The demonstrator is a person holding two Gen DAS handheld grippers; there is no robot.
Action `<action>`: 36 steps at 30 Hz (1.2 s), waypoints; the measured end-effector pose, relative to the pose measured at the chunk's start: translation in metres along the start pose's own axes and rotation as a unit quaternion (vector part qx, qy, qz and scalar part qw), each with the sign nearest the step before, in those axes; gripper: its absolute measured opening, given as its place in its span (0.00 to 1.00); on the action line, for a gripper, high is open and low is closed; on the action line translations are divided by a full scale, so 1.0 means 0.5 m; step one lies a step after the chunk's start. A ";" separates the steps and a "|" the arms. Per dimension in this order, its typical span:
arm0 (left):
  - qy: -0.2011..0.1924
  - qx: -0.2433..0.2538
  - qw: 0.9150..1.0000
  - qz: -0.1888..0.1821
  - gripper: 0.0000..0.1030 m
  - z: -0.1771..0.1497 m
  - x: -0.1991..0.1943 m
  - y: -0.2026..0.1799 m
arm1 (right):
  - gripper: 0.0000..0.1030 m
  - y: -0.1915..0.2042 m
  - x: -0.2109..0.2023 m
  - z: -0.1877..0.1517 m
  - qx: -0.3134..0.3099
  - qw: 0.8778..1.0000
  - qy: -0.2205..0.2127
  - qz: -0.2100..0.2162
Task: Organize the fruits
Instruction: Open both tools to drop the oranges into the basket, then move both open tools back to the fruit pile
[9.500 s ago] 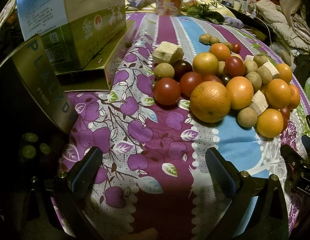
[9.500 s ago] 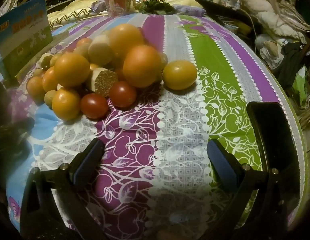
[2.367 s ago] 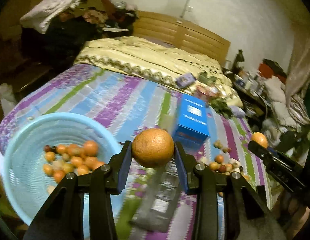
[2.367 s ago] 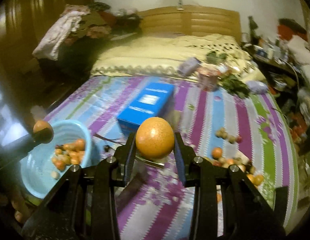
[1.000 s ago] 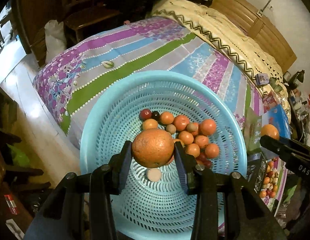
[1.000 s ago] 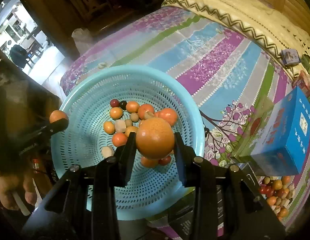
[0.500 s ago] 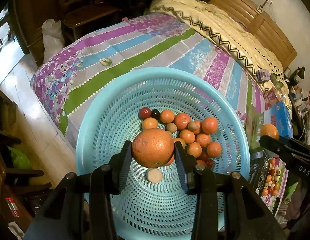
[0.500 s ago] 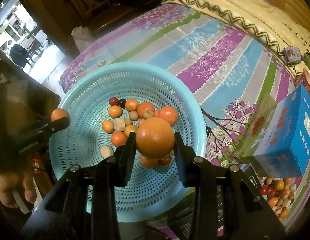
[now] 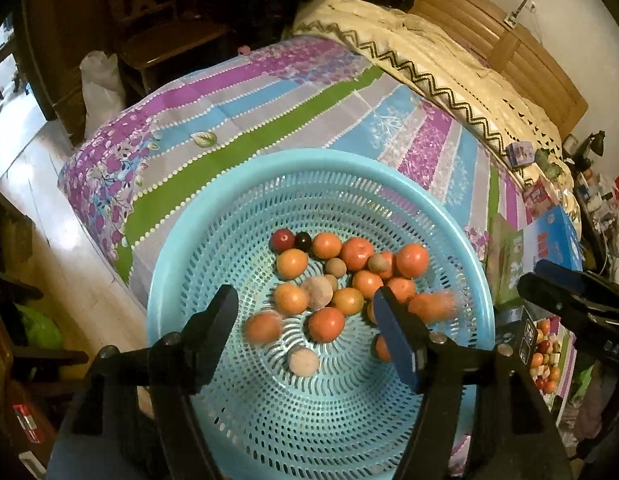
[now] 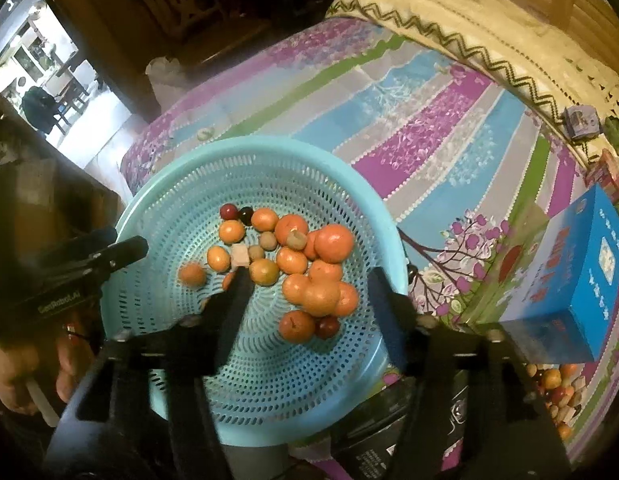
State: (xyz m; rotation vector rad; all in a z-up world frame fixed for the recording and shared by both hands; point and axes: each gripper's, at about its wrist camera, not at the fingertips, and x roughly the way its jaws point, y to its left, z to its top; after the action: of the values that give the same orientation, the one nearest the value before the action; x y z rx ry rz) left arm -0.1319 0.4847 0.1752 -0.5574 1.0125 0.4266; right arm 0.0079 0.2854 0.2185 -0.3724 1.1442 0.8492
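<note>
We open both claws, left claw [image 9: 305,320] and right claw [image 10: 309,296], empty over the basket [image 9: 197,240]; next we fetch the fruit pile [image 10: 557,392].

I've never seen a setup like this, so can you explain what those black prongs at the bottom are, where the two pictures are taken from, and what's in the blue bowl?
No robot here: a person holds a two-finger gripper in each hand, each carrying a wide-angle camera that looks along its fingers. One picture comes from the left gripper, the other from the right gripper; each also shows in the other's picture. Both point down into a blue perforated basket on a bed with a striped bedspread. Inside lies a heap of oranges, with small red and brownish fruits. Both grippers' jaws are opening with nothing between them; two blurred oranges seem to be just landing. A blue box and more loose fruit lie on the right.
</note>
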 end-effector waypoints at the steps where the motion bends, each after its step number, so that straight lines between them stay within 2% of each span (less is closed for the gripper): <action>1: 0.000 0.000 1.000 0.002 0.70 0.000 0.001 0.000 | 0.64 -0.002 -0.002 0.000 0.001 1.000 -0.002 0.000; 20: 0.000 0.006 1.000 0.005 0.70 -0.003 0.002 -0.011 | 0.64 -0.014 -0.008 -0.007 0.008 1.000 -0.006 0.009; 24: -0.003 0.004 1.000 0.003 0.70 -0.004 0.000 -0.013 | 0.64 -0.017 -0.019 -0.014 0.010 1.000 -0.019 0.016; 29: -0.025 0.013 1.000 -0.005 0.70 -0.015 -0.008 -0.045 | 0.65 -0.034 -0.064 -0.058 0.014 0.998 -0.069 0.007; 31: -0.053 0.027 0.998 -0.005 0.70 -0.030 -0.018 -0.073 | 0.65 -0.047 -0.107 -0.103 0.021 0.992 -0.120 -0.009; 34: -0.093 0.071 0.993 -0.027 0.70 -0.061 -0.042 -0.148 | 0.65 -0.072 -0.156 -0.181 0.029 0.983 -0.180 -0.029; 36: -0.113 0.110 0.986 -0.055 0.70 -0.089 -0.062 -0.218 | 0.73 -0.107 -0.180 -0.257 0.043 0.976 -0.207 -0.060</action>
State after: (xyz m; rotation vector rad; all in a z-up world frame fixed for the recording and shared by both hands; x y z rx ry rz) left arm -0.1137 0.3697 0.2099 -0.3550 0.7943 0.2679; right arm -0.0483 0.1313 0.2407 -0.1774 0.7610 0.7261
